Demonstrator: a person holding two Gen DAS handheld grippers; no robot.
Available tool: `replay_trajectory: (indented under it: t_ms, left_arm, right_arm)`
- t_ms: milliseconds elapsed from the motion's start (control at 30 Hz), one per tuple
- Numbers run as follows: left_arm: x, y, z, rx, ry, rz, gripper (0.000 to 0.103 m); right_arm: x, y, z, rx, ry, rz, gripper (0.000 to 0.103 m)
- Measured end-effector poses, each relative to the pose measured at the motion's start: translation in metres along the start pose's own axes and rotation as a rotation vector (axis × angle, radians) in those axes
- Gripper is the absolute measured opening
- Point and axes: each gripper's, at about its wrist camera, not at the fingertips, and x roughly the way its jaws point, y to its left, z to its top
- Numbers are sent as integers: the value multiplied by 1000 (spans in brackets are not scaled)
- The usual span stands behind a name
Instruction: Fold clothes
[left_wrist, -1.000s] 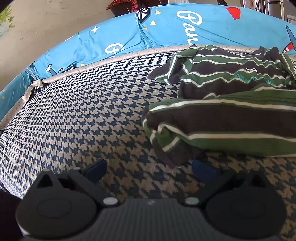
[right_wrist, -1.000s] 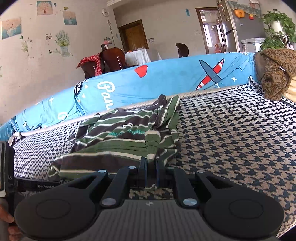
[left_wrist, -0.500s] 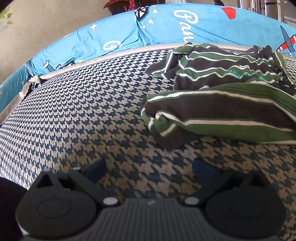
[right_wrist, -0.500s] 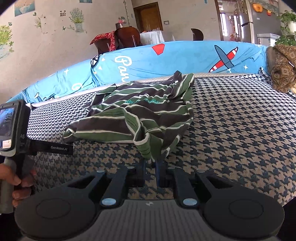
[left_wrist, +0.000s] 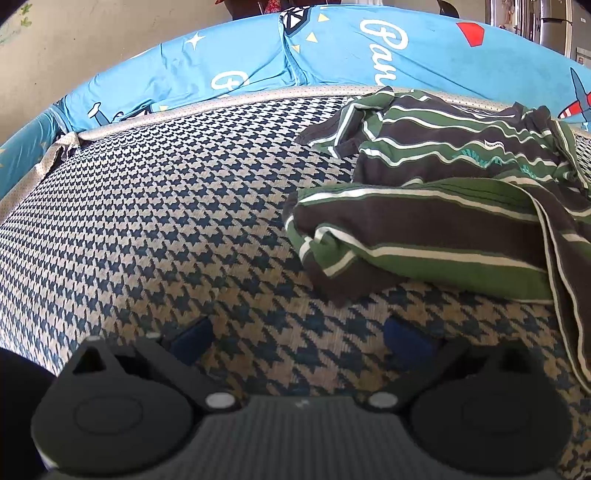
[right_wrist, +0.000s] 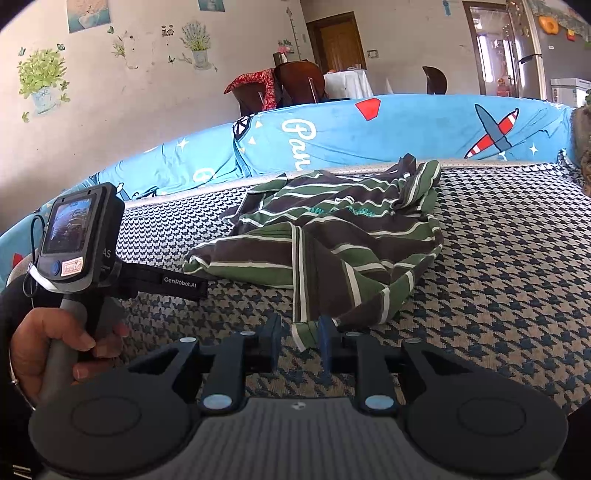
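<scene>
Left gripper (left_wrist: 297, 338) is seen spread wide above houndstooth woven fabric (left_wrist: 147, 229); one crumpled striped knit shirt (left_wrist: 436, 206) lies ahead-right. Right gripper (right_wrist: 298, 341) is parted narrowly, the shirt's hem corner (right_wrist: 304, 334) between its blue pads, one hand (right_wrist: 48, 350) at left.

You have one striped shirt (right_wrist: 332, 247), crumpled at mid-frame in the right wrist view and at right in the left wrist view (left_wrist: 443, 206). You hold two tongs: the left tongs (left_wrist: 299, 338) and the right tongs (right_wrist: 300, 338). One hand (right_wrist: 55, 347) shows at lower left. One blue printed cover (right_wrist: 388, 136) runs across behind, and one houndstooth bed (left_wrist: 147, 221) lies underneath.
</scene>
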Motion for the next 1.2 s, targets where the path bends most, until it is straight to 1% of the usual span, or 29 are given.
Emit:
replay_trajectory:
  t_ms: [33, 100, 433, 633, 700, 967, 1200]
  left_arm:
    - [-1, 1, 0, -5, -1, -1, 103]
    - [-1, 1, 2, -8, -6, -1, 103]
    - [-3, -5, 2, 13, -26, 4, 103]
    - [-2, -4, 3, 4, -17, 1, 103]
    - [-1, -3, 3, -1, -13, 1, 103]
    - [5, -1, 4, -24, 18, -7, 103]
    - [8, 0, 3, -31, 24, -2, 103]
  right_arm:
    - [0, 0, 2, 5, -7, 1, 26]
    - [9, 0, 5, 3, -3, 1, 34]
    - [60, 1, 25, -15, 23, -2, 40]
    - [93, -1, 38, -33, 39, -5, 47]
    - [104, -1, 42, -39, 44, -6, 52]
    - [146, -3, 58, -59, 66, -7, 55]
    - [171, -5, 60, -50, 93, 10, 55]
